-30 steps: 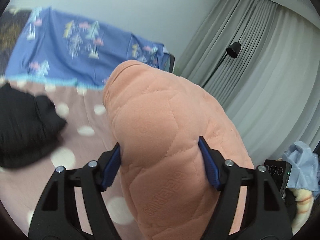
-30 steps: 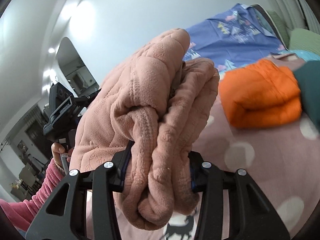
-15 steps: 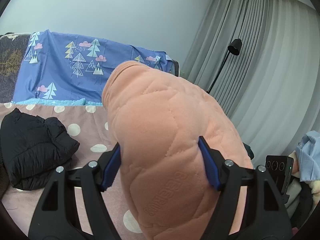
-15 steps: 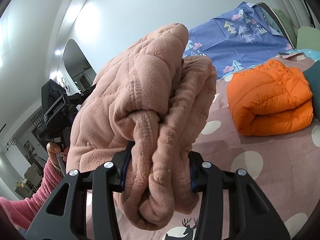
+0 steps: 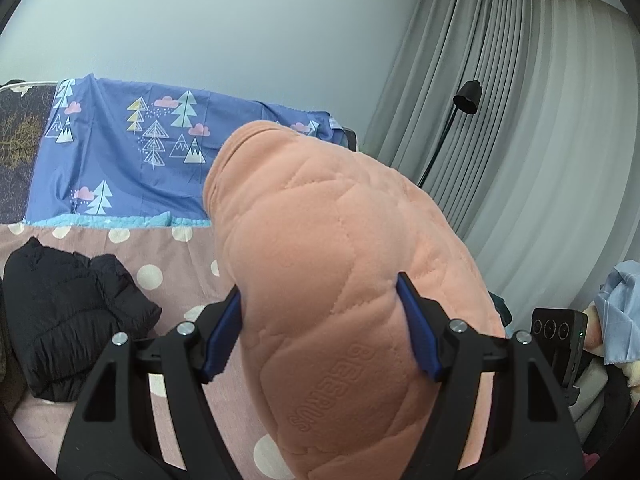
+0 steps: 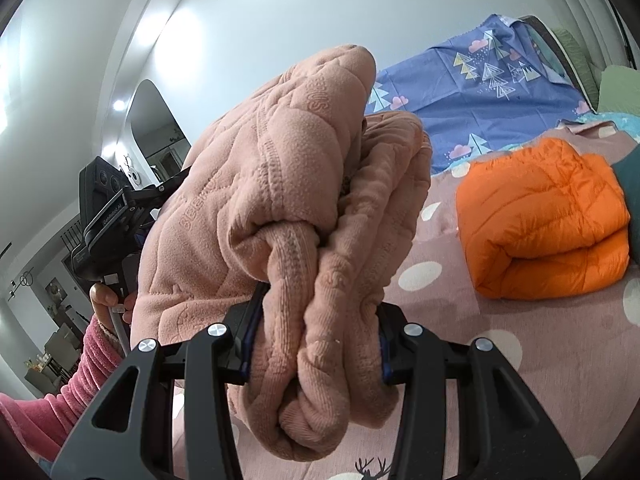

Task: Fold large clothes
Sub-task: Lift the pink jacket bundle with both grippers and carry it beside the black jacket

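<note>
Lengthwise, peach quilted garment (image 5: pixel 344 264) between both grippers

The folded garment (image 5: pixel 340 280) is peach-pink with quilted diamond stitching and embossed lettering. The bed (image 5: pixel 180 256) cover is dusty pink with white dots; a black deer shows at its near edge. At the head edge hangs a blue sheet (image 5: pixel 132 152) printed with trees, clouds and mountains. One jacket (image 5: pixel 68 312) is black, another (image 6: pixel 540 216) bright orange. The tongs (image 5: pixel 320 332) are black with blue pads. Curtains (image 5: pixel 540 140) are pale grey; the sleeve (image 6: pixel 60 392) is pink
</note>
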A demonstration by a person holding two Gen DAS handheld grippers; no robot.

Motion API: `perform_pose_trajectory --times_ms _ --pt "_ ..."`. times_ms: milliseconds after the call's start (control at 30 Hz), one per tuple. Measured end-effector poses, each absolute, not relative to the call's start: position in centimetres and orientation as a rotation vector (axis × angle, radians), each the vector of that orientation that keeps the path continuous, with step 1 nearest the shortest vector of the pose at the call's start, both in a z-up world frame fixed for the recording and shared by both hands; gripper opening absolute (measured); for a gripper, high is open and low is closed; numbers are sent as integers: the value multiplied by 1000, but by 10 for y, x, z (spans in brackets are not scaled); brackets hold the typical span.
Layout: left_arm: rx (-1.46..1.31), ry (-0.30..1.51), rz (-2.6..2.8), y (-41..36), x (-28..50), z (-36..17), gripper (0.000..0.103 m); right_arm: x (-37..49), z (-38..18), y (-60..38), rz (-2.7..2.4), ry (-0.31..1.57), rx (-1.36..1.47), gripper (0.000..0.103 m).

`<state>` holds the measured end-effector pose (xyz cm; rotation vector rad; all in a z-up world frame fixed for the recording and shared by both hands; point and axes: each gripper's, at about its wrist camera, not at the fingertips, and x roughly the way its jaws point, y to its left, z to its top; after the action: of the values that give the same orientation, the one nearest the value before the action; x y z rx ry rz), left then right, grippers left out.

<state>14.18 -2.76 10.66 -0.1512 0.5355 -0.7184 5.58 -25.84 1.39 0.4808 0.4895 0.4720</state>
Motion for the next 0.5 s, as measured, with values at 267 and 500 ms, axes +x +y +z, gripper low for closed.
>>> perform_pose_trajectory --times_ms 267,500 --pt "-109 465 -689 -33 176 125 73 102 30 -254 473 481 450 45" --pt "-85 469 -635 -30 236 117 73 178 28 -248 474 523 441 45"
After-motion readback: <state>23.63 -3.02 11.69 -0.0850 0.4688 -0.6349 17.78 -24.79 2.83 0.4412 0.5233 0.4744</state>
